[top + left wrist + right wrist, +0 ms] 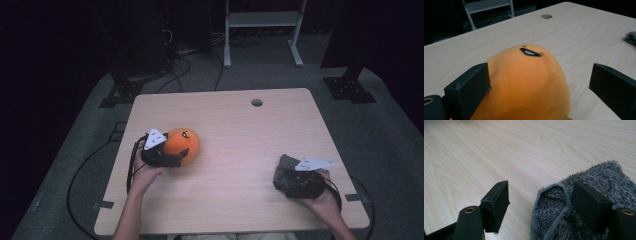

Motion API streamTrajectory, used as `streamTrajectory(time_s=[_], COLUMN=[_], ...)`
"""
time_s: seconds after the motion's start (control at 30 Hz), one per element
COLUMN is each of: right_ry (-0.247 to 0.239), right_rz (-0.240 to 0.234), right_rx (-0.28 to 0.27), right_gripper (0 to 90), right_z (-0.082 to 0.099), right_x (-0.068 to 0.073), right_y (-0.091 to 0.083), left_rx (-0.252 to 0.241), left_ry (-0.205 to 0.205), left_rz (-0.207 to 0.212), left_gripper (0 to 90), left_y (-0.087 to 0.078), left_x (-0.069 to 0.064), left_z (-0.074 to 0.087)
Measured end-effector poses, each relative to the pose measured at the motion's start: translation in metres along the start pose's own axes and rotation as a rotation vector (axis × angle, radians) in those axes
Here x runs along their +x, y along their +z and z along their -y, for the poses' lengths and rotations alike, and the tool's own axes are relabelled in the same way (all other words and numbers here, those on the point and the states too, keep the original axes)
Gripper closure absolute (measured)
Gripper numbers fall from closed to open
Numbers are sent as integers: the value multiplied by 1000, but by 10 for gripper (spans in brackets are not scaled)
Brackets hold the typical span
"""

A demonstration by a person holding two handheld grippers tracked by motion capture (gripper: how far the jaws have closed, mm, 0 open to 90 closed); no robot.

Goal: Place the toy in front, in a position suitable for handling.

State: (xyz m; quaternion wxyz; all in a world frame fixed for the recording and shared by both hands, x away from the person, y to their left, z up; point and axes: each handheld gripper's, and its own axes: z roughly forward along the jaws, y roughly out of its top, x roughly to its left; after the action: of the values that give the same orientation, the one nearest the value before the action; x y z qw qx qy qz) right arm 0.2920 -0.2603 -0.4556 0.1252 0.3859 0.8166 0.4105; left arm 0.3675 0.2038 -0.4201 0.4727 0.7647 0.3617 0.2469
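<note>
An orange plush toy (183, 144) with a small stitched face lies on the left part of the wooden table (235, 130). My left gripper (172, 157) stands open around its near end. In the left gripper view the plush (529, 82) lies between the jaws, the left jaw against it and the right jaw apart from it. A grey fuzzy fabric piece (288, 162) lies at the right. My right gripper (292, 175) is open over it. In the right gripper view the fabric (596, 177) has a hemmed opening, with the right jaw over the fabric and the left jaw over bare wood.
A round cable hole (257, 102) sits near the table's far edge. Bare wood stretches between the two grippers. Beyond the table stand a white metal frame (262, 22) and dark stands with cables on the grey floor.
</note>
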Motion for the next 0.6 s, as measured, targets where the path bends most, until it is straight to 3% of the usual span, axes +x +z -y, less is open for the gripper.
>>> streamTrajectory(time_s=[0.13, 0.33, 0.37, 0.53, 0.6], right_ry=[-1, -3, -4, -3, -4], right_rz=[-3, -5, -4, -4, -8], right_rx=[1, -2, -3, -5, -4], right_gripper=[289, 295, 297, 302, 304], right_z=[0, 0, 0, 0, 0], right_x=[0, 1, 0, 1, 1], right_y=[0, -1, -2, -2, -2], left_rx=[18, 69, 62, 52, 51], left_ry=[-2, 32, 52, 57, 70], left_rz=[-20, -78, -99, -122, -138], left_gripper=[35, 52, 65, 151, 224], left_y=[5, 11, 13, 13, 13], left_x=[2, 0, -1, -2, -4], left_z=[6, 9, 13, 15, 15])
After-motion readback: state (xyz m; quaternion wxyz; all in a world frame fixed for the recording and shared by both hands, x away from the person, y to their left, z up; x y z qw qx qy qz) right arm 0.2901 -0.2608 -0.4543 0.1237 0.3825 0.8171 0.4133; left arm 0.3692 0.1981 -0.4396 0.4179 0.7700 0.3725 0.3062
